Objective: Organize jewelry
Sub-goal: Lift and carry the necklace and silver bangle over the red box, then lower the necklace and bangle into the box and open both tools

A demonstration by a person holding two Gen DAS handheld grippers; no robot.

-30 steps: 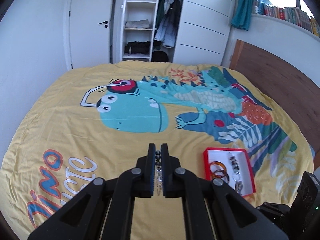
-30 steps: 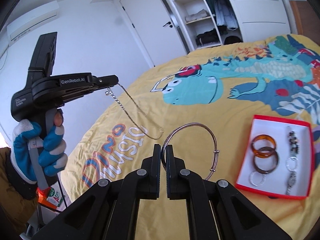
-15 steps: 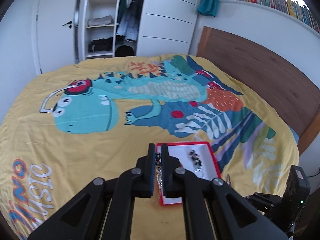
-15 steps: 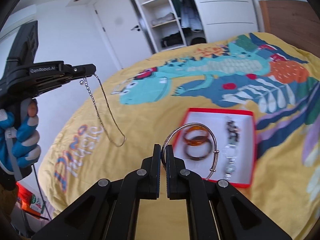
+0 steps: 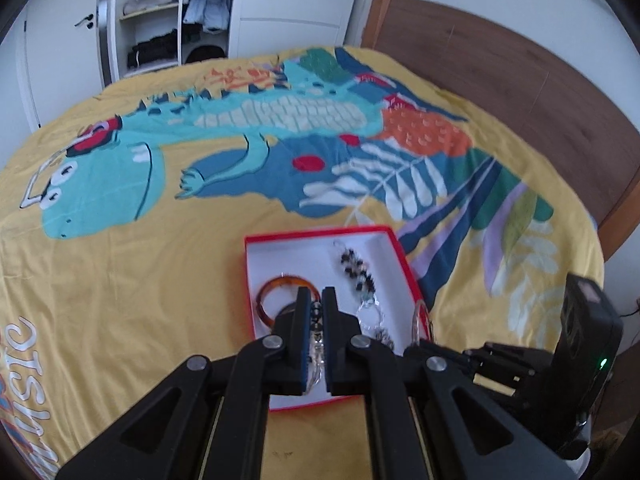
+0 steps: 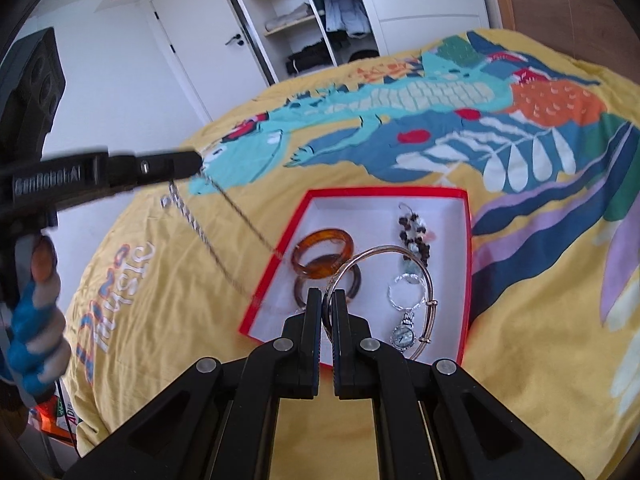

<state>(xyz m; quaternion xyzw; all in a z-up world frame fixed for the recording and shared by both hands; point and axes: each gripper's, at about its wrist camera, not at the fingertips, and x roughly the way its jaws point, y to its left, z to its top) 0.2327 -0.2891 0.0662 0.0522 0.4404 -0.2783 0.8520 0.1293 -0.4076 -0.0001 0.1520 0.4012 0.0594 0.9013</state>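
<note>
Left gripper point(image 5: 317, 304): jaws pinched on a thin chain point(image 6: 224, 236) that hangs from its tips, over the box's 9 o'clock edge.
Right gripper point(image 6: 327, 296): jaws pressed on a thin metal bangle point(image 6: 428, 284), held above the box.
Red box point(image 6: 464, 280): white inside, on the yellow dinosaur bedcover point(image 6: 540, 320).
In the box: two amber bangles point(image 6: 322, 252) at 9 o'clock; beaded piece point(image 6: 414, 236) at 12; small watch point(image 6: 402, 336) at 5.
</note>
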